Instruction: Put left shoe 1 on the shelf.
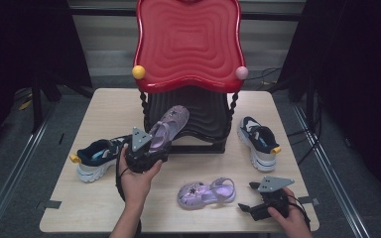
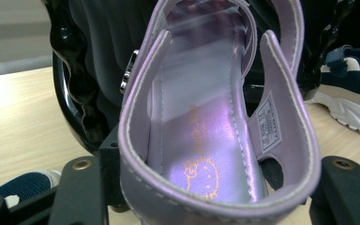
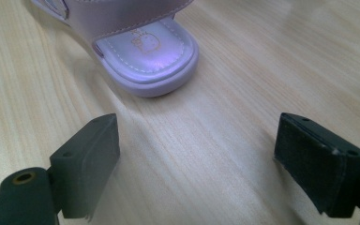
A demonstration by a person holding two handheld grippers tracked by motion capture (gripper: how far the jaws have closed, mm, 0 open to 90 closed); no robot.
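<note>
Left sneaker point(image 1: 95, 157): navy and white, lying on the tabletop point(image 1: 104, 109) at the far left, just beside the left hand.
Left tongs point(image 1: 151, 148): clenched on the heel end of a lilac sandal point(image 1: 169, 126); in the left gripper view the heel strap point(image 2: 215, 197) sits between the two black jaws.
Held sandal: lifted off the tabletop, toe raised and pointing at the lower shelf of the black stand point(image 1: 206, 116), right at its front edge; I cannot tell whether the toe touches the shelf yet.
Red rack top point(image 1: 188, 42): wavy red panel above the stand, nothing on it.
Second sandal point(image 1: 206, 193): the matching lilac one, flat on the tabletop, front centre, between the two hands.
Right tongs point(image 1: 252, 197): released, jaws wide apart and low over bare wood, with the second sandal's heel point(image 3: 147, 61) just ahead of them, not touched.
Right sneaker point(image 1: 259, 141): on the tabletop to the right of the stand.
Step in hand: by my reading, setting the first sandal onto the stand's shelf.
Next move: probably ease the sandal forward until its sole rests on the shelf, then let go; the right tongs need to advance and close on the second sandal's heel.
</note>
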